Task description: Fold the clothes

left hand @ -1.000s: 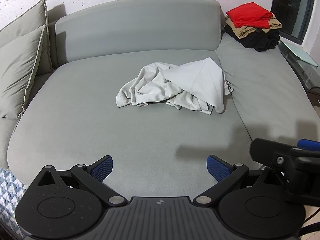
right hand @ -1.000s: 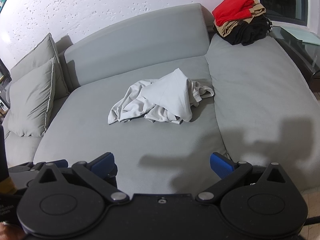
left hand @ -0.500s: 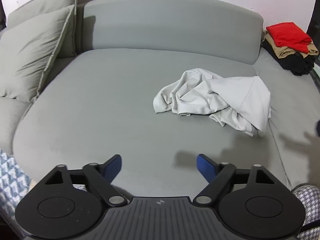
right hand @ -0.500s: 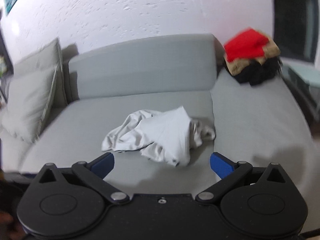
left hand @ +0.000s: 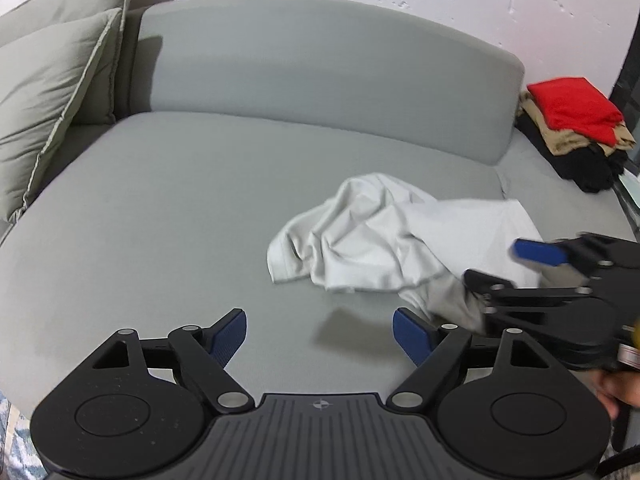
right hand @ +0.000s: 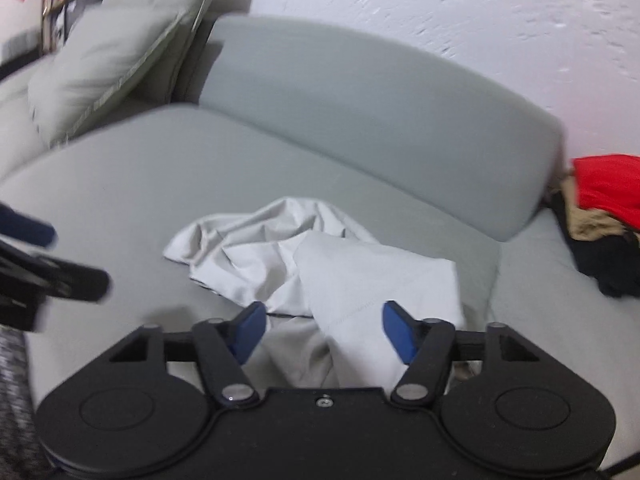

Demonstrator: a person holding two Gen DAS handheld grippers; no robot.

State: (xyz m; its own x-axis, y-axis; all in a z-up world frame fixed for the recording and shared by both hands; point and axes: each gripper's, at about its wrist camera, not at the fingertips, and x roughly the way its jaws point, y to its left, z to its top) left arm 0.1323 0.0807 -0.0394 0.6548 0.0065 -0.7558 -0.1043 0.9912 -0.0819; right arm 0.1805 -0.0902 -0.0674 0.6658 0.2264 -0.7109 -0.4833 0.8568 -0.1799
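No legible writing; crumpled garment (left hand: 384, 236)

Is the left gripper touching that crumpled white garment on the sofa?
Apart. In the left wrist view, bare grey sofa shows between the left gripper and the white garment; its opening jaws hold nothing.

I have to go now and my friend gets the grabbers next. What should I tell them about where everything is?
Right gripper: closing, fingers either side of the near edge of the crumpled pale shirt, not pinching it yet.
Left gripper: opening, nothing between its fingers, over bare sofa seat short of the shirt's left corner.
Shirt: bunched in the middle of the seat, unfolded.
Done: a folded stack, red on top, sits at the far right.
Left: grab the shirt, spread it flat, fold it, add it to the stack.
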